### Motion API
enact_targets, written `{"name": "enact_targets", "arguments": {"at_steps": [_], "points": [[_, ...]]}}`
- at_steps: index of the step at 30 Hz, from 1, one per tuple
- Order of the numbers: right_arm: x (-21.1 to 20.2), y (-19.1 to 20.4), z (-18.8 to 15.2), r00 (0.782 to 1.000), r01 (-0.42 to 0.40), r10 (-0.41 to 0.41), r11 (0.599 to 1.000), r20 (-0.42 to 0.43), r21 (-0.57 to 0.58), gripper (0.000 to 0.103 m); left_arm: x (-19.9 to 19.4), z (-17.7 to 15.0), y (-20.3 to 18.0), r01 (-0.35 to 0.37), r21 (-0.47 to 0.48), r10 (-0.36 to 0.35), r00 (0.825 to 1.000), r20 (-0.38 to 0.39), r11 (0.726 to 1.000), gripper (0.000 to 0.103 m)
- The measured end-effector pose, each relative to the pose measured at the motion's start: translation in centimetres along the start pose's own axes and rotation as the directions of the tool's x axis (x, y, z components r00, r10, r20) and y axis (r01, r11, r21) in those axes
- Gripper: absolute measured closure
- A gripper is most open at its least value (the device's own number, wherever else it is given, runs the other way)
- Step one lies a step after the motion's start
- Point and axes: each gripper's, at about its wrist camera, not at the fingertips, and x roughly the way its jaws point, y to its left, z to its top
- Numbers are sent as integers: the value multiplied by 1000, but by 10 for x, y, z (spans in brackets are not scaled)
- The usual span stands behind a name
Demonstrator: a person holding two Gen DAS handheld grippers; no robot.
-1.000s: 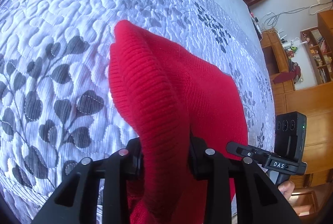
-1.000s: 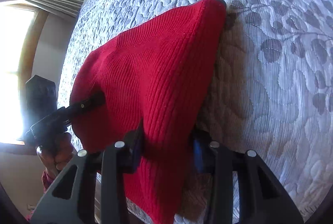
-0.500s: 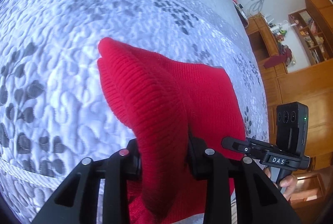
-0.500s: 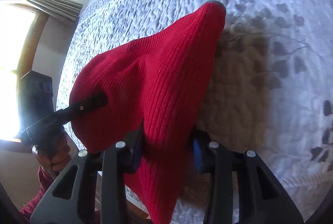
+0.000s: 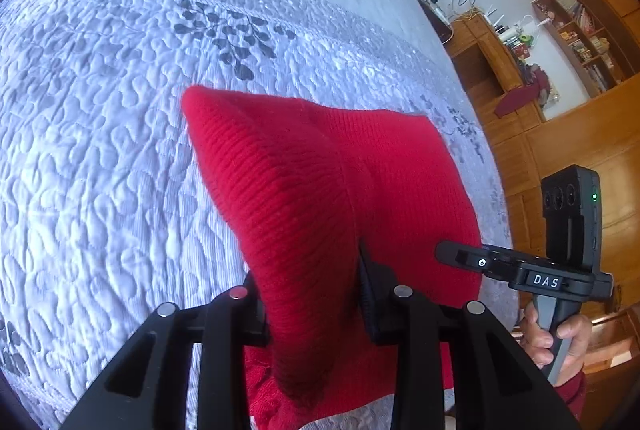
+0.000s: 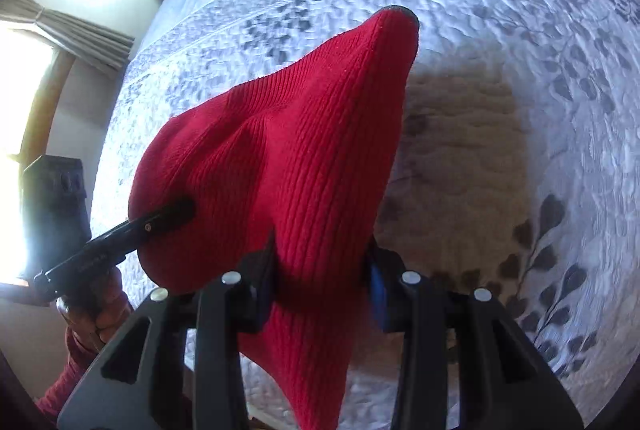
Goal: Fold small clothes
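One red knitted garment [image 5: 320,166] is held up over the bed [image 5: 100,150], clear of the quilt except perhaps at its far corners, where contact cannot be told. Two grippers hold it, one at each near corner. The left gripper [image 5: 310,294] is clenched on a thick ribbed fold of the garment, the cloth bunched between its two fingers [image 5: 370,294] and hanging below them. The right gripper [image 6: 322,282] is likewise clenched on the garment's other near edge, its knit spilling down past the two fingers [image 6: 260,282]. From the left wrist view, the right gripper [image 5: 460,256] shows at the garment's right side, gripped by one hand [image 5: 556,338]. The garment throws one brownish shadow [image 6: 460,170] on the bed to its right. One wooden shelf unit [image 5: 580,26] stands beyond the bed's far right corner.
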Motion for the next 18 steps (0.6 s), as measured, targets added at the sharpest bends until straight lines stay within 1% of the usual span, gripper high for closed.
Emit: {"name": "enact_targets", "arguments": {"at_steps": [2, 4, 7, 9, 12, 15, 17, 18], "points": [[15, -11, 6, 1000, -4, 4, 1000, -23, 22, 66, 9, -1, 4, -32, -7, 32, 999, -5, 999, 73], [31, -19, 5, 999, -26, 28, 999, -34, 36, 66, 12, -2, 12, -46, -35, 46, 999, -4, 998, 77], [40, -20, 1, 999, -34, 34, 999, -21, 4, 66, 7, -2, 26, -15, -71, 16, 1000, 1, 997, 78], [45, -30, 1, 999, -47, 47, 999, -25, 22, 65, 14, -1, 28, -37, -65, 37, 999, -11, 997, 78], [51, -48, -1, 996, -73, 75, 996, -42, 48, 63, 28, -3, 24, -81, -24, 80, 996, -33, 996, 78], [53, -58, -5, 992, -118, 121, 990, -45, 75, 58, 41, -9, 23, -117, -2, 116, 992, -49, 993, 74], [50, -59, -10, 989, -136, 140, 987, -38, 81, 50, 47, -15, 25, -134, 8, 134, 989, -61, 991, 72], [47, -58, -14, 990, -135, 137, 988, -30, 75, 48, 46, -16, 27, -132, 7, 132, 989, -60, 991, 71]]}}
